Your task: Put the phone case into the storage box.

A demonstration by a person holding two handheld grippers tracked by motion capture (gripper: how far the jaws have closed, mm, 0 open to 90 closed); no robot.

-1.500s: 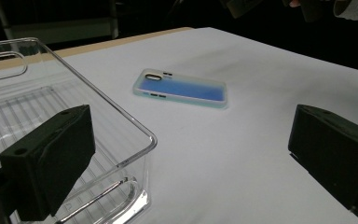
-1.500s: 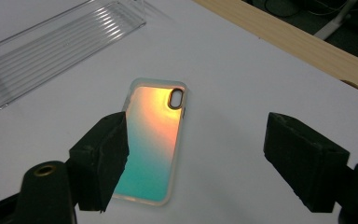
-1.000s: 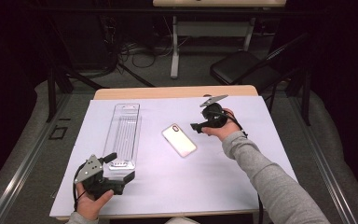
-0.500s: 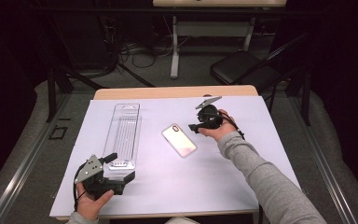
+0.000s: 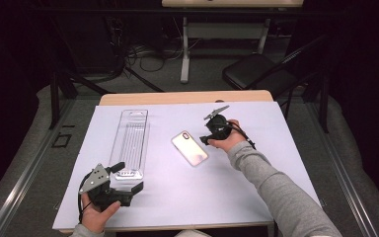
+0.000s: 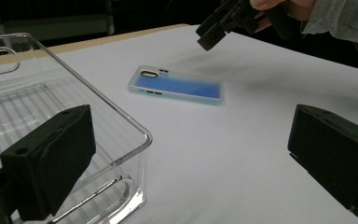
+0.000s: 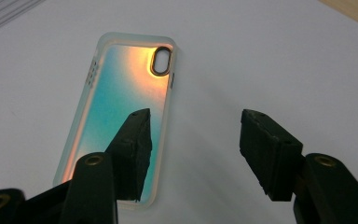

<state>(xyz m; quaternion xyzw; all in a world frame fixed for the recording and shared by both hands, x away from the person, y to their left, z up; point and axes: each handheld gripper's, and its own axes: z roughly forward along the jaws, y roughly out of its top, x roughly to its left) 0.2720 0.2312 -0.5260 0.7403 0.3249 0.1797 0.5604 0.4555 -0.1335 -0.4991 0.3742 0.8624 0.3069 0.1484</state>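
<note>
Iridescent phone case (image 5: 190, 147) lies flat, long axis from ten to four o'clock.
Right gripper (image 5: 208, 138), jaws half-spread and empty, is poised at its three o'clock edge; left gripper (image 5: 128, 177), released, is held well apart.

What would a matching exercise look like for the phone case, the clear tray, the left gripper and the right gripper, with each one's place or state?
Things:
1. phone case
2. clear tray
3. left gripper
4. right gripper

Places or states:
A. at the tray's near end, jaws open
B. flat on the white mat, mid-table
C. over the phone case's right edge, jaws apart
D. long, empty, left of the phone case

Pairs: 1-B, 2-D, 3-A, 4-C
</note>
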